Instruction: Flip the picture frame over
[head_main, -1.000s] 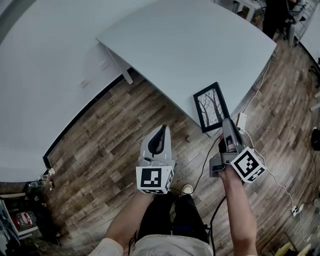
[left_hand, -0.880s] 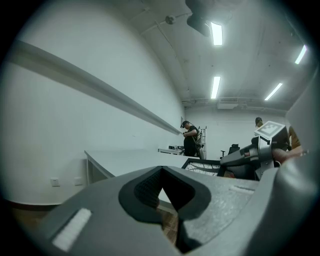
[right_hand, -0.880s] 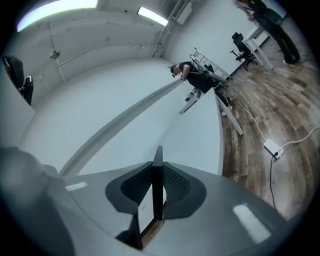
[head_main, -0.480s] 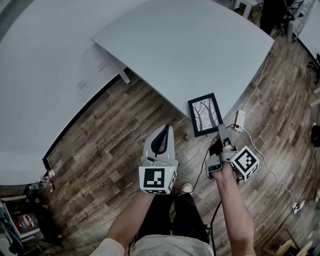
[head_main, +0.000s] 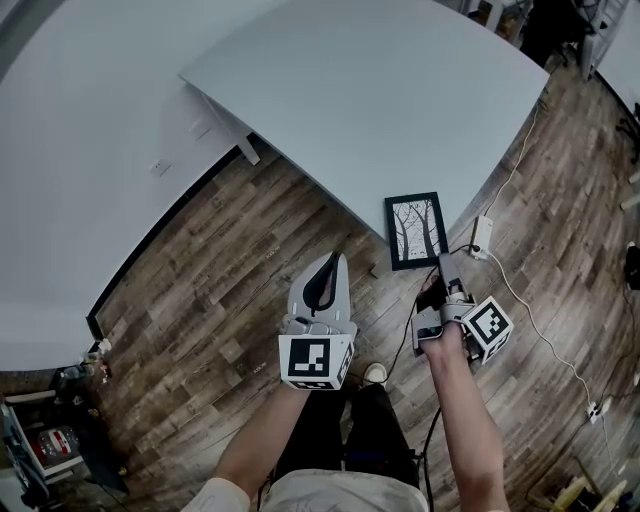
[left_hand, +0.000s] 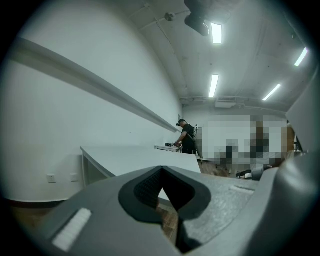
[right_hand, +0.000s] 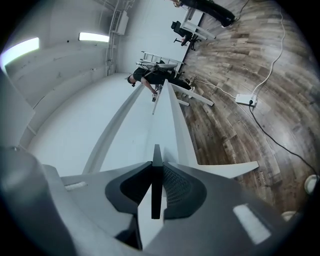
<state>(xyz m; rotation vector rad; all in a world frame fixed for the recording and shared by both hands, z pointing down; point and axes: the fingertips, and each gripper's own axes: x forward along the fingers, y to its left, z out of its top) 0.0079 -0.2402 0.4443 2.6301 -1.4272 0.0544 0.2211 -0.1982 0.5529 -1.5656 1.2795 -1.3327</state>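
The right gripper (head_main: 441, 264) is clamping the picture frame (head_main: 416, 230) by its edge while the left gripper (head_main: 328, 260) is hovering closed and empty.

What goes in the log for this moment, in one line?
right claw: clamped on black-framed tree picture, picture side up | left claw: shut, empty | flip: not done

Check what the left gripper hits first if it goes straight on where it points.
Most likely the near edge of the large white table. The left gripper points roughly level at it, across the wood-plank floor. Depth and height are hard to judge, so it might pass just under the top.
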